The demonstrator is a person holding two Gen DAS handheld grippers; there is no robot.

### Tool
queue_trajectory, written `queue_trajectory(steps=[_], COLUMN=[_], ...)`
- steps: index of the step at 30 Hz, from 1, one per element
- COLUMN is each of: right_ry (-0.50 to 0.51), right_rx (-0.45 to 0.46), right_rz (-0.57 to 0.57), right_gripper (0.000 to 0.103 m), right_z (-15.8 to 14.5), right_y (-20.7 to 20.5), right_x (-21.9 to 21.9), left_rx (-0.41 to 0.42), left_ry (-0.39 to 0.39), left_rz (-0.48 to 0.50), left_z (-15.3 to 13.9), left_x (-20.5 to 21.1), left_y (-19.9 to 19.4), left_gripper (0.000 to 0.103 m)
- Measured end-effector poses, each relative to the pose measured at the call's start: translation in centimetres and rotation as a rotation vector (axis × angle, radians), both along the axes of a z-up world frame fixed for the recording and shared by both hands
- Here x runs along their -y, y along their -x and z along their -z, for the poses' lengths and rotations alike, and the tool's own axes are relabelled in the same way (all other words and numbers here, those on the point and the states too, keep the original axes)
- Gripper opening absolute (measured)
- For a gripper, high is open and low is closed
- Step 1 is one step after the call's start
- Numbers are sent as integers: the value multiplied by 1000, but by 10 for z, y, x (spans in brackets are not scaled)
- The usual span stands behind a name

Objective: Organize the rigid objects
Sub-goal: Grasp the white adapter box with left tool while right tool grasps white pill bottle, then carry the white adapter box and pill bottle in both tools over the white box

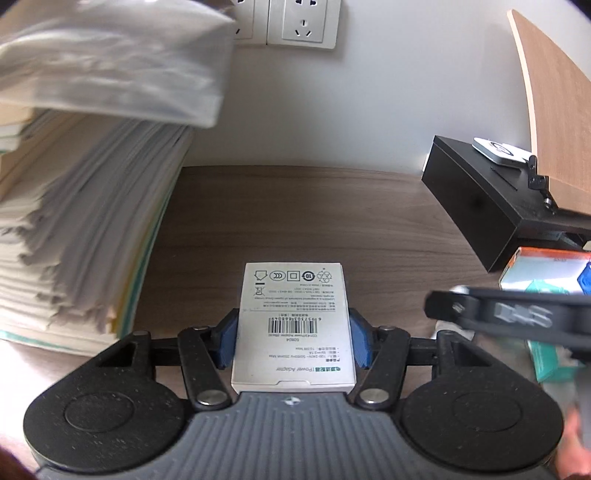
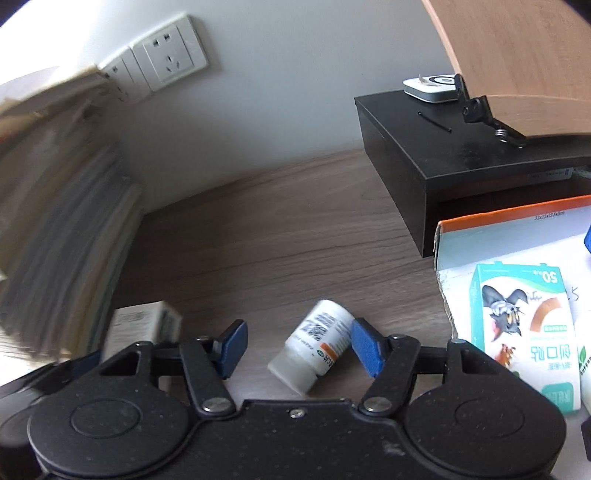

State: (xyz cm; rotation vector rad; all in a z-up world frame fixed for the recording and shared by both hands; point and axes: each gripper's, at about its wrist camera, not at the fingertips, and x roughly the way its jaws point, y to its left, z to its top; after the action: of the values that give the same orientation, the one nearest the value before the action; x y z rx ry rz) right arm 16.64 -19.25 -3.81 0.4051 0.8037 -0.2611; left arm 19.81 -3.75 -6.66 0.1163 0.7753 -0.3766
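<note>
- the left wrist view is showing the left gripper [image 1: 293, 338] clenched on a white power adapter box [image 1: 293, 325], with a blue pad pressing on each long side and the barcode face turned up; the box is sticking forward past the fingertips over the brown wooden desk [image 1: 295, 218].
- only this view is making the box's print readable; in the right wrist view the same box [image 2: 142, 325] is appearing as a blurred white shape at the lower left, beside the blurred body of the left gripper.
- the right wrist view is showing the right gripper [image 2: 297, 343] released, its blue pads spread wide apart.
- a white pill bottle [image 2: 314, 347] is lying on its side on the desk between those pads, tilted, its far end just beside the right pad; whether it is touching that pad is not clear. the left pad is standing well apart from it.
- the left wrist view is not showing the bottle; there the right gripper [image 1: 517, 314] is crossing the right edge as a dark blurred bar.
- a green-and-white bandage box [image 2: 528, 332] with a cartoon cat is lying to the right of the right gripper, on top of a larger orange-edged carton [image 2: 509, 236].
- a black box [image 2: 443, 147] is sitting behind them near the wall, with a small white device [image 2: 430, 88] on its top.
- a tall stack of papers [image 1: 85, 229] is filling the left side of both views, blurred in the right wrist one.
- white wall sockets [image 1: 303, 22] are sitting on the wall above the desk.
</note>
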Motion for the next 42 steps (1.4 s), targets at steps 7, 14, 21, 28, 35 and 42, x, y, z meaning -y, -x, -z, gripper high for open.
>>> queue_trajectory(steps=[7,14,21,28,35,42], right_ry=[128,200,239,262,275,259], right_rx=[-24,45,105,113,135,171], right_rz=[-41,-74,-52,-3,18,-13], right_gripper=[40,40,40,40,40,40], right_z=[8,-28,-64,-84,-94,-98], right_y=[-1,35,99,186,253,280], right_x=[-16,-14,16,84,151,183], left_rx=[-10,14,32,20,33,36], left_ry=[14,47,79,108,113,100], left_rz=[-24,6,49,59,57,47], left_z=[-2,-21,-43,-55,-64,-64], left_x=[-10,-1,40,97,151,192], left_y=[1,23,73,135,183,212], left_gripper=[60,60,60,60,60,60])
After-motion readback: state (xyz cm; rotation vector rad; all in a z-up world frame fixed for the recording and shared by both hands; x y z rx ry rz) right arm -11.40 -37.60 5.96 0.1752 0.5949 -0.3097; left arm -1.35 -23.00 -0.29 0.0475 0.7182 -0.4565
